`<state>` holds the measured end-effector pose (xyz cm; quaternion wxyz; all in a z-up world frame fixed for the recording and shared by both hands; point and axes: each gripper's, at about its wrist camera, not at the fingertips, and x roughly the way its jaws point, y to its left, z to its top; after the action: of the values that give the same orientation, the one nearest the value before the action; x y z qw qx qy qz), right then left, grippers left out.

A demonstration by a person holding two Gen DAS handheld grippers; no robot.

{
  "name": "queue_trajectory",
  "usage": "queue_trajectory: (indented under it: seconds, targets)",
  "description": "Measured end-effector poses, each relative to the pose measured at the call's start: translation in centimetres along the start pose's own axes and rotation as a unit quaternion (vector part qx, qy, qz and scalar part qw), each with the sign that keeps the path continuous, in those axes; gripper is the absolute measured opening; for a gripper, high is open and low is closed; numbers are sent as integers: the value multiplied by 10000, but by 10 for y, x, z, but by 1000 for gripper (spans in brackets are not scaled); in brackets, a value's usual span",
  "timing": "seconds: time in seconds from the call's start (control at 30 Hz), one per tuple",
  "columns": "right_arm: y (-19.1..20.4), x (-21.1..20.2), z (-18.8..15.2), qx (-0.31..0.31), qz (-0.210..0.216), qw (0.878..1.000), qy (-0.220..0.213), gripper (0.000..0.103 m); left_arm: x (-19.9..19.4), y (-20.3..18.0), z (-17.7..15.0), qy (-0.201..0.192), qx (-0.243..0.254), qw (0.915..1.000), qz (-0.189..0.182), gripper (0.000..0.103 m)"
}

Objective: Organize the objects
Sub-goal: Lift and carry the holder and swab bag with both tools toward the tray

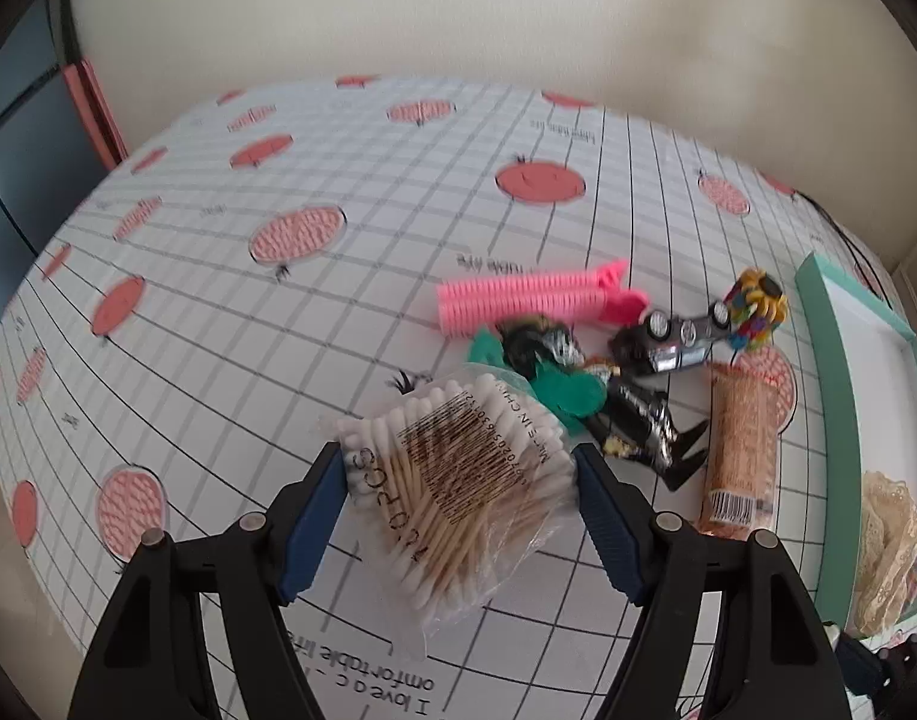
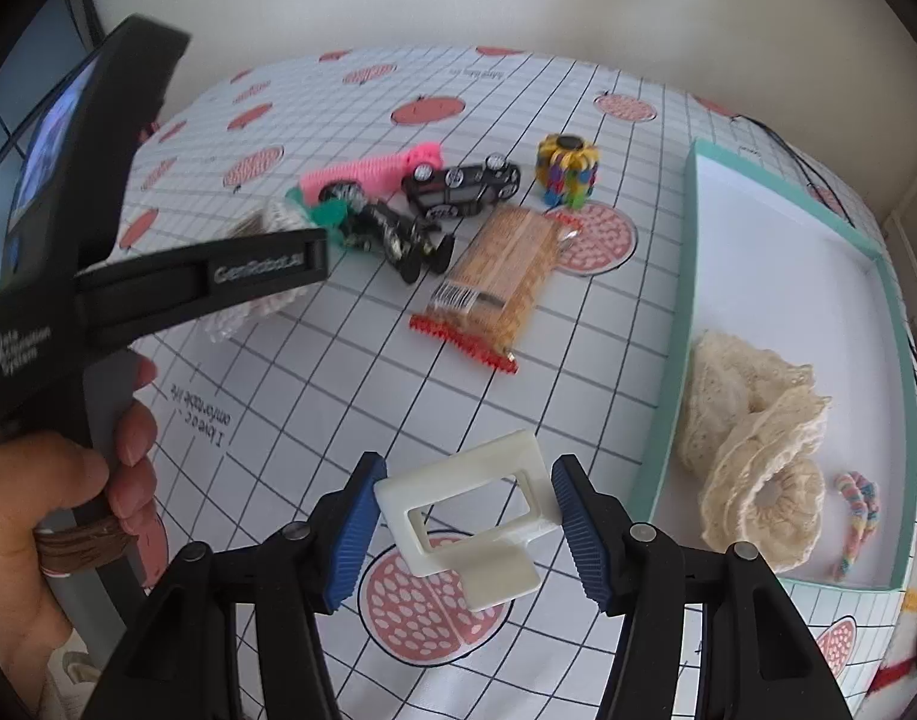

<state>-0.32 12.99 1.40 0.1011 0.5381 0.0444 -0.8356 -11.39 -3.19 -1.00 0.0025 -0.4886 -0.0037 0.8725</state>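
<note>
My left gripper point(image 1: 458, 516) clamps the cotton swab bag point(image 1: 458, 492); my right gripper point(image 2: 467, 531) pinches a white clip point(image 2: 470, 516); the far doll point(image 1: 614, 408) is half-buried, blurry.

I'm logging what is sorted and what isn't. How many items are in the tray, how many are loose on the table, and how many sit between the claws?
In the tray: 2, lace doily and striped hair tie
Loose on the table: 5, pink curler, toy car, doll, colourful fidget toy, snack pack
Between claws: 2, cotton swab bag and white plastic clip
Total: 9
</note>
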Motion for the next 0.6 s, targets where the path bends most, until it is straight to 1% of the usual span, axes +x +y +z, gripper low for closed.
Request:
queue_trajectory:
  seconds: [0.03,0.07,0.1,0.2,0.23,0.27,0.47,0.6]
  targets:
    - [9,-9,-12,46,-13,9999,-88,60,-5,1,1,-128,13,9999,17,76]
    - [14,-13,-17,98,-15,9998,-171,60,-10,1,2,-253,22,9997,23,76]
    - [8,-7,-9,158,-4,9996,-250,60,-15,1,3,-365,22,9993,24,76]
    - [-3,-12,-2,375,32,9982,-462,60,-29,0,6,-649,18,9979,-20,76]
    - [-14,-7,8,430,28,9977,-522,60,-33,-1,7,-735,14,9973,-30,76]
    - [-16,-8,12,486,14,9971,-583,60,-37,-3,7,-818,5,9966,-47,76]
    - [-42,-23,13,805,-84,9925,-913,60,-57,-15,7,-1155,-3,9932,-146,76]
    - [-63,-27,14,1021,-184,9896,-995,60,-67,-28,6,-1257,96,9916,-286,76]
